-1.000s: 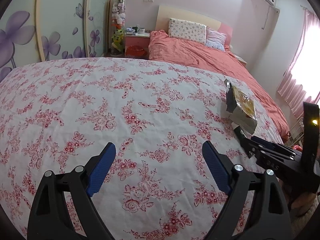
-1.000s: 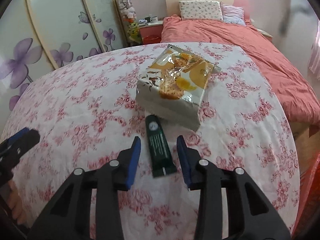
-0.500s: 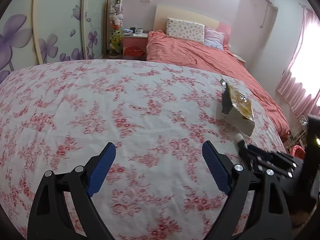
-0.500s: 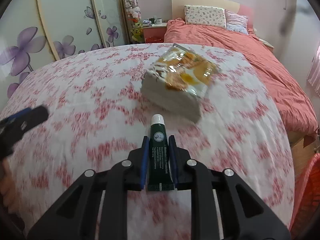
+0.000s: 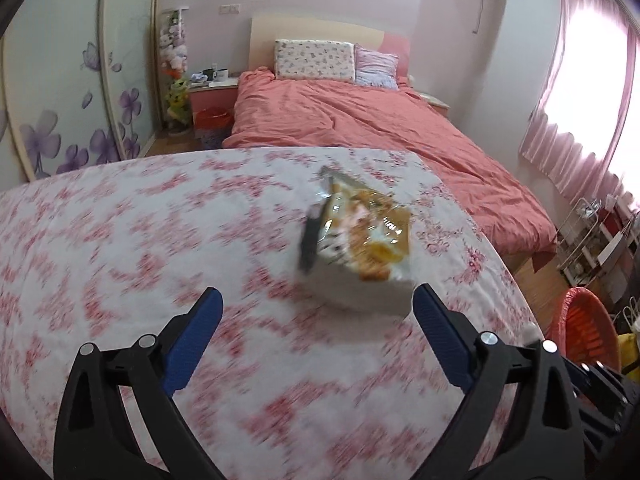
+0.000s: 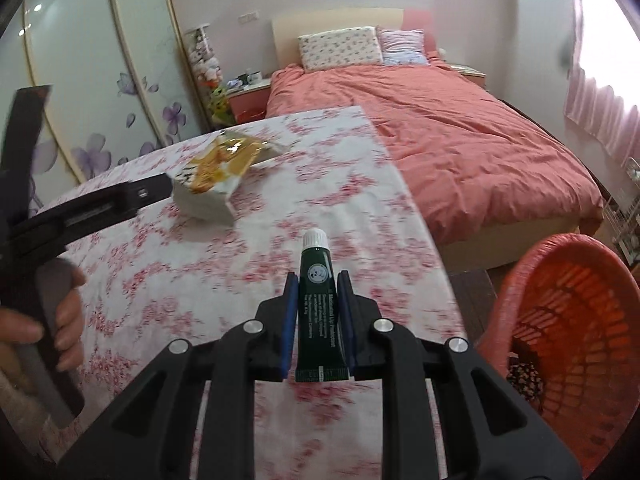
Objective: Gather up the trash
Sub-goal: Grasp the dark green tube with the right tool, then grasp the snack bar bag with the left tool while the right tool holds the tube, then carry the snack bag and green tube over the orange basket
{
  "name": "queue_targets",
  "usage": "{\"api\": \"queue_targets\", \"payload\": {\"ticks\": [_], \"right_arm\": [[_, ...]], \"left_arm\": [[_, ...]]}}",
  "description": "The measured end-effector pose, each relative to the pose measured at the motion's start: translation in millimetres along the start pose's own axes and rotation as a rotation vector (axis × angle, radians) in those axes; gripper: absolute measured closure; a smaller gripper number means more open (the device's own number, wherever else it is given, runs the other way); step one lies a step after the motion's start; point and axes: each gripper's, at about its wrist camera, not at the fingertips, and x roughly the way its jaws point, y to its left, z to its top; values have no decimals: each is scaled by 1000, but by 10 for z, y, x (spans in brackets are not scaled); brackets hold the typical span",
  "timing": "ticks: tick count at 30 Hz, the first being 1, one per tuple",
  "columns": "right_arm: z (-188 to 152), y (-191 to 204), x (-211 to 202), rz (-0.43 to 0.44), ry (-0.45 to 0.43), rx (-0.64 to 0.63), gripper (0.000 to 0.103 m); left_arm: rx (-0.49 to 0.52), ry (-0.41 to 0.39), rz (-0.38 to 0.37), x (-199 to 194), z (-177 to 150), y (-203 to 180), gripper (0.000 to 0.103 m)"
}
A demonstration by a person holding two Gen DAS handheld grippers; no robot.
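Observation:
My right gripper (image 6: pixel 318 280) is shut on a dark green tube (image 6: pixel 319 300) with a white cap and holds it above the right part of the floral table (image 6: pixel 180 280). A crumpled snack packet (image 5: pixel 360 240), white with orange print, lies on the table ahead of my left gripper (image 5: pixel 316 308), which is open and empty just short of it. The packet also shows in the right wrist view (image 6: pixel 218 176), with the left gripper's body beside it. An orange-red plastic basket (image 6: pixel 568 328) stands on the floor right of the table, below and right of the tube.
A bed with a coral duvet (image 5: pixel 380 132) lies beyond the table. A wardrobe with purple flowers (image 5: pixel 60 100) lines the left wall. The basket also shows in the left wrist view (image 5: pixel 584 328), by a wire rack (image 5: pixel 588 236).
My right gripper closed on the green tube, lifted it and swung right toward the basket. My left gripper moved right, so the packet now lies between its open fingers' line.

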Motion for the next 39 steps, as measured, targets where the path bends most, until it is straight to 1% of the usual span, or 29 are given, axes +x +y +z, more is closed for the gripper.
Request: {"api": "queue_targets", "payload": {"ticks": [3,4,7,9,12,17,19,20,22,23,24,27,31,34,39], "right_arm": [[-3,-123,13,1,1,26,83],[-10,-148,19,4,1,33,83],[-2,-206,40,15,1,51,83],[-17,-200,32,18,0,52,83],[-6,-215,43,22,1,51,83],[3,-286,82,30,8,76,83],[6,-309,92,30,9,86,83],[7,-317,95,30,9,89,83],[2,-333,97,28,9,95,83],[0,-341,96,27,8,100,83],[-6,-350,94,27,8,103,83],[-11,-365,69,27,1,114,83],[-17,-358,5,24,-9,119,83],[-24,-358,-91,24,-26,125,83],[-33,-362,-318,24,-69,144,83]], "left_arm": [[-5,14,2,109,64,-107,7],[-4,15,4,133,86,-137,5],[26,24,29,245,127,-256,3],[37,53,52,368,165,-308,3],[34,83,69,494,181,-314,3],[65,131,106,648,155,-350,3],[63,132,96,656,143,-340,4],[63,131,85,657,139,-338,6],[66,135,67,659,142,-351,22],[71,140,55,659,137,-354,23],[77,133,51,650,141,-361,30],[89,124,35,611,128,-366,31],[89,102,32,518,98,-355,31],[107,76,38,356,65,-361,31],[140,27,27,56,19,-474,31]]}}
